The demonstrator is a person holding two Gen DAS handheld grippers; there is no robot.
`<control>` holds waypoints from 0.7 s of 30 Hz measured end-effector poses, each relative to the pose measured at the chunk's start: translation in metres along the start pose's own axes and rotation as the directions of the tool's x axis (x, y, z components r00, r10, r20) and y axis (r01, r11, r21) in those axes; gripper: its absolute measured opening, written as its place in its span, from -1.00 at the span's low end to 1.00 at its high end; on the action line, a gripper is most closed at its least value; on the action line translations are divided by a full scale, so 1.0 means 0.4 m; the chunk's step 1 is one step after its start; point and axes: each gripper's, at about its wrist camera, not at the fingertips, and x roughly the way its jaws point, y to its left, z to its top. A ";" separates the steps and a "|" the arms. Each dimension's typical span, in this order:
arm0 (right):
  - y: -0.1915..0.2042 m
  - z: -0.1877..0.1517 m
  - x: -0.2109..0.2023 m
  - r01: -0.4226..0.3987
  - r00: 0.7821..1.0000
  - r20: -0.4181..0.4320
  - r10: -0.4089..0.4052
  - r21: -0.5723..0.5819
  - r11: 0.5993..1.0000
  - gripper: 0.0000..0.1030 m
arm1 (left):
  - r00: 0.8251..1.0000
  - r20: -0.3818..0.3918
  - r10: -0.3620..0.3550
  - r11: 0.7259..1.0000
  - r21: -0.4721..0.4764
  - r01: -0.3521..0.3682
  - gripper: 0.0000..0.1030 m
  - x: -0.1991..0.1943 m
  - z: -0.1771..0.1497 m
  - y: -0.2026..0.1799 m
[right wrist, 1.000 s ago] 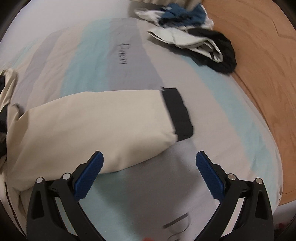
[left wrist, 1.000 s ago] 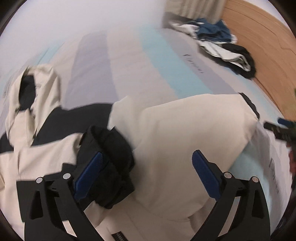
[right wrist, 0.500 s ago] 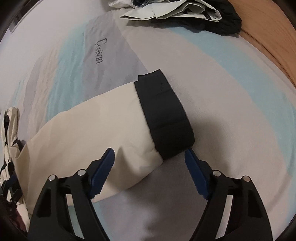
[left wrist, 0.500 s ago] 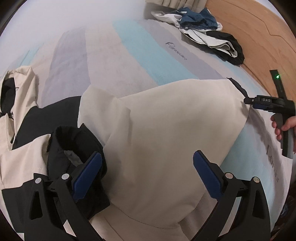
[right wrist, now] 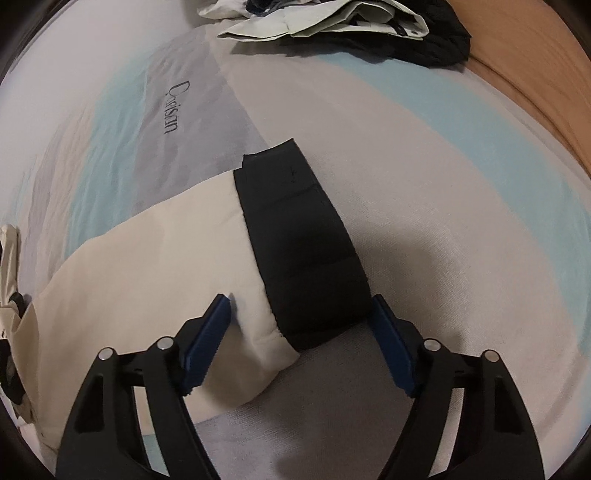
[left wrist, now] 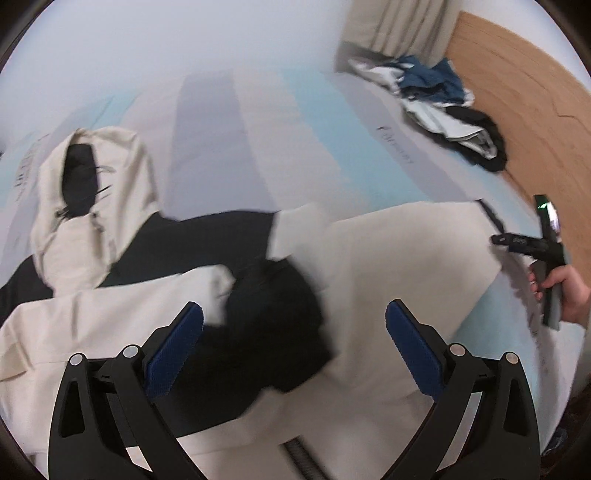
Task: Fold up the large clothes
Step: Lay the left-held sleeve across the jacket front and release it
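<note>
A cream and black hooded jacket [left wrist: 388, 266] lies spread on the striped bed. Its hood [left wrist: 92, 192] is at the upper left of the left wrist view. My left gripper [left wrist: 295, 332] is open above a bunched black sleeve cuff [left wrist: 280, 325] on the jacket's body. In the right wrist view the other cream sleeve [right wrist: 147, 266] ends in a black cuff [right wrist: 306, 251]. My right gripper [right wrist: 299, 314] is open, with its jaws on either side of that cuff's near corner. The right gripper also shows in the left wrist view [left wrist: 517, 242], held by a hand.
A pile of other clothes [left wrist: 443, 103] lies at the bed's far corner, also in the right wrist view [right wrist: 351, 26]. A wooden floor [left wrist: 524, 110] runs along the bed's right edge. The striped bedsheet [right wrist: 424, 147] bears printed lettering.
My right gripper has moved down and forward onto the black cuff and has narrowed. My left gripper has shifted so the bunched black cuff now sits between its jaws.
</note>
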 end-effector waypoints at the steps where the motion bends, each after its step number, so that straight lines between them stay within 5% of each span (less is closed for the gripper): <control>1: 0.001 0.002 0.002 0.006 1.000 -0.002 -0.006 0.005 1.000 0.39 | 1.000 -0.004 0.009 1.000 -0.007 -0.009 0.88 0.001 -0.004 0.014; 10: 0.019 0.004 -0.018 0.051 0.998 -0.025 -0.050 0.040 0.998 0.06 | 0.997 -0.025 0.075 0.988 -0.132 -0.078 0.88 -0.006 -0.021 0.134; 21: 0.070 0.008 -0.091 0.097 0.995 0.003 -0.097 0.016 0.995 -0.02 | 0.991 -0.049 0.121 0.988 -0.087 -0.125 0.88 -0.049 -0.043 0.158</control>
